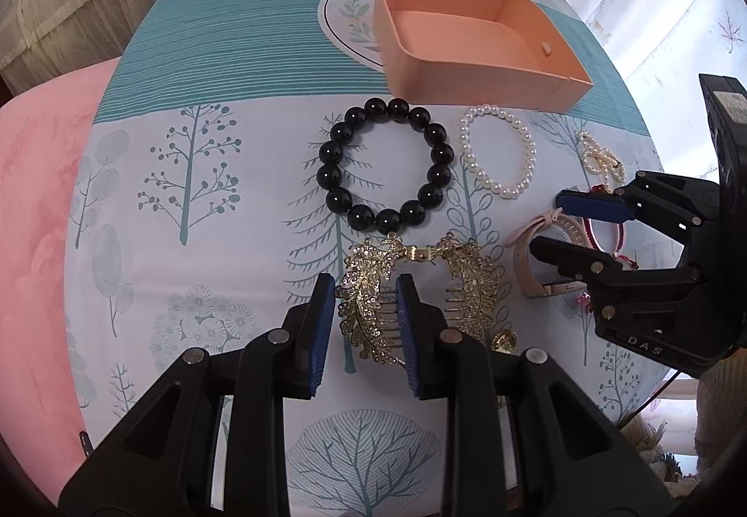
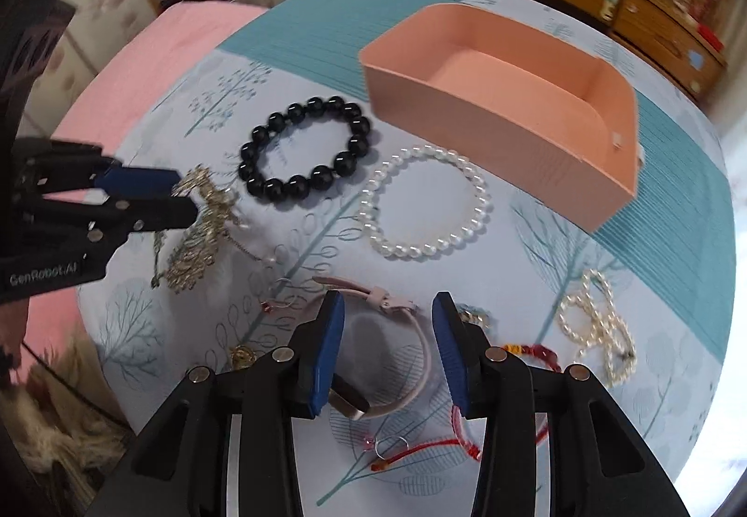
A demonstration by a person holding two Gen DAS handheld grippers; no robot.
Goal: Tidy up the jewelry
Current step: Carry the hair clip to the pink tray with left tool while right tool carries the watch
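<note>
Tree-print surface (image 1: 196, 237) carries scattered jewelry; the peach box (image 1: 467, 50) sits empty at twelve o'clock. My left gripper (image 1: 366, 330) pinches the gold comb (image 1: 364, 316). My right gripper (image 2: 387, 349) straddles the pink watch (image 2: 411, 377), fingers not yet pressing; I should centre on the strap before squeezing.

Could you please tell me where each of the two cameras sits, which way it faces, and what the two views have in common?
Left wrist: on the left gripper, looking steeply down along its fingers at the gold leaf hair comb between them; the right gripper enters from the right.
Right wrist: on the right gripper, looking steeply down at the pink watch between its fingers; the left gripper enters from the left at the comb.
Shared: the empty pink box, black bead bracelet, pearl bracelet, tree-print cloth.
</note>
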